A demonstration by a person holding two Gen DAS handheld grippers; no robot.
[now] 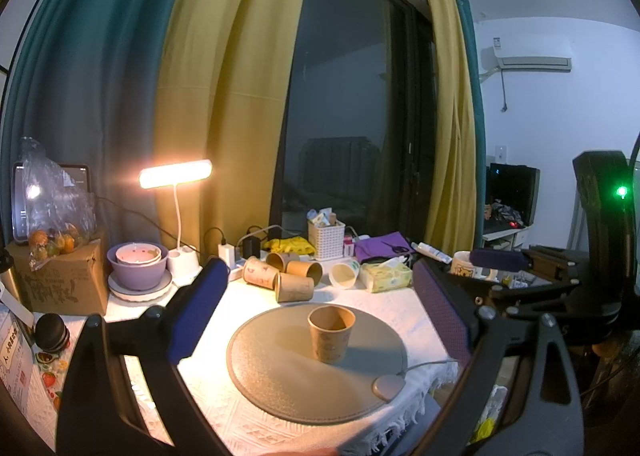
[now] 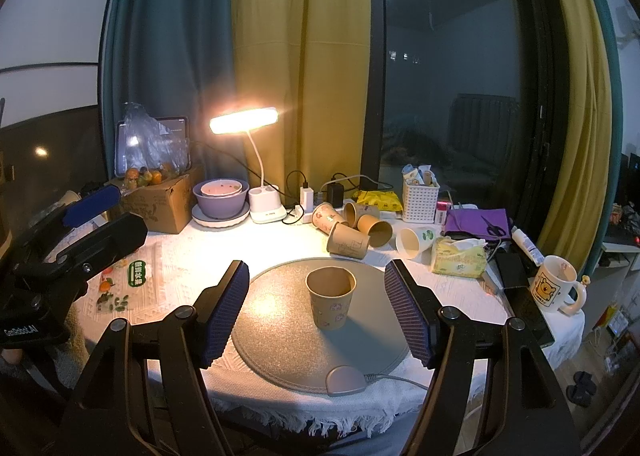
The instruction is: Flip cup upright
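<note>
The right gripper (image 2: 316, 312) hangs with its jaws spread wide, the brown paper cup (image 2: 331, 298) between them yet touched by neither; the left gripper (image 1: 320, 316) is likewise agape, clear of the cup. The cup stands upright, mouth up, nothing visible inside it, on the round grey mat (image 2: 280, 344). Behind it lie four brown paper cups (image 2: 352, 230) tipped on their sides, a white one (image 2: 414, 242) beside them. Further back, nested bowls (image 2: 224, 196) rest on a plate, a white basket (image 2: 420, 198) holds small packets, and a mug (image 2: 556, 288) stands at the table's right edge.
</note>
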